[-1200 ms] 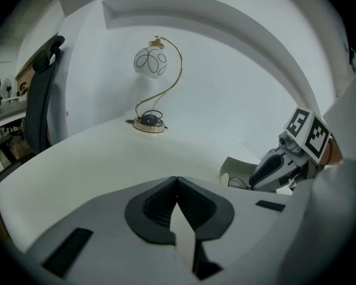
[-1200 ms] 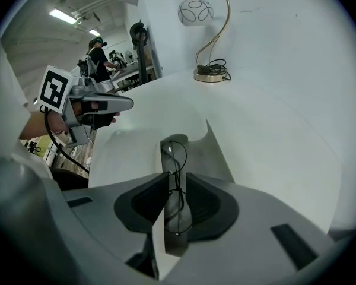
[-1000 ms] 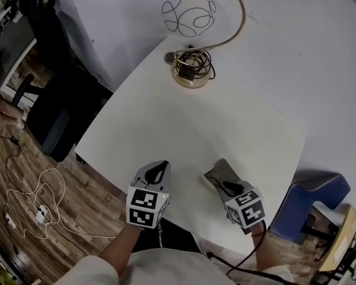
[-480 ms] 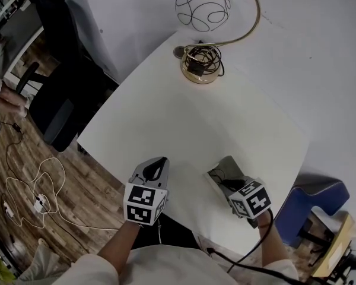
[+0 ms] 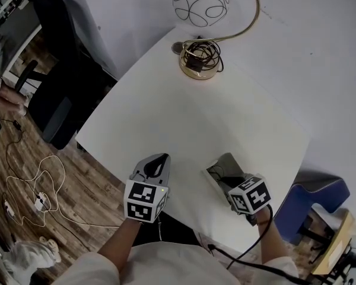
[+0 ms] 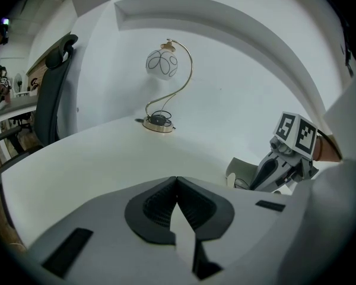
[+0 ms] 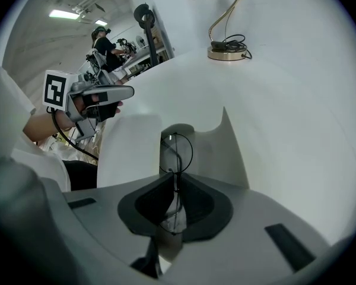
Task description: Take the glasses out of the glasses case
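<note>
Glasses (image 7: 179, 152) gripped by clenched right claw (image 7: 175, 181) at open glasses case (image 7: 228, 153), left claw (image 6: 177, 184) clenched empty.

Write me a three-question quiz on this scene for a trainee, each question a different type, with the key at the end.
1. True or false: the left claw is shut with nothing in it.
2. What is the right claw shut on? A) a lamp cord B) the glasses C) a pen
3. Fill in: the glasses case on the table lies ____ (open/closed).
Key: 1 true; 2 B; 3 open.
</note>
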A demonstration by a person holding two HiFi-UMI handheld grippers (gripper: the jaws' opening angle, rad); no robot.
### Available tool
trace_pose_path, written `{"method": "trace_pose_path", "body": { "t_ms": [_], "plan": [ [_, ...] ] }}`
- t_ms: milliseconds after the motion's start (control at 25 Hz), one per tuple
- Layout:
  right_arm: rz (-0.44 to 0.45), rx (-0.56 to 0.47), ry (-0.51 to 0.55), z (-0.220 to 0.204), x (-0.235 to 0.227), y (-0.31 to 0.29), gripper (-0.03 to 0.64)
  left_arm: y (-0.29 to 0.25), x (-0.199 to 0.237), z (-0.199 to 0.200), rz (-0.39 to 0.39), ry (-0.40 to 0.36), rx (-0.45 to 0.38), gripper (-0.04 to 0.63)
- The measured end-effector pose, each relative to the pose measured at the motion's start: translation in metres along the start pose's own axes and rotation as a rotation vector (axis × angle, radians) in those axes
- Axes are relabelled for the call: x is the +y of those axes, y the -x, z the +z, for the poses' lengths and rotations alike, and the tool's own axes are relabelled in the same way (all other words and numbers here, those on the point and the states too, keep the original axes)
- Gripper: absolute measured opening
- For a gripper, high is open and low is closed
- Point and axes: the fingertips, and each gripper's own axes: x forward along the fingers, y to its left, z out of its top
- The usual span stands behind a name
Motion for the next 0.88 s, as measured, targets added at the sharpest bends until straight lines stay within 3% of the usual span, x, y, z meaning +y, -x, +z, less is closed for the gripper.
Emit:
{"method": "trace_pose_path", "body": {
  "t_ms": [880],
  "plan": [
    [-0.140, -0.074, 0.004, -0.001, -0.013, 0.020, 0.041, 0.003, -0.012, 0.022, -0.046, -0.071, -0.016, 0.017]
  ]
}}
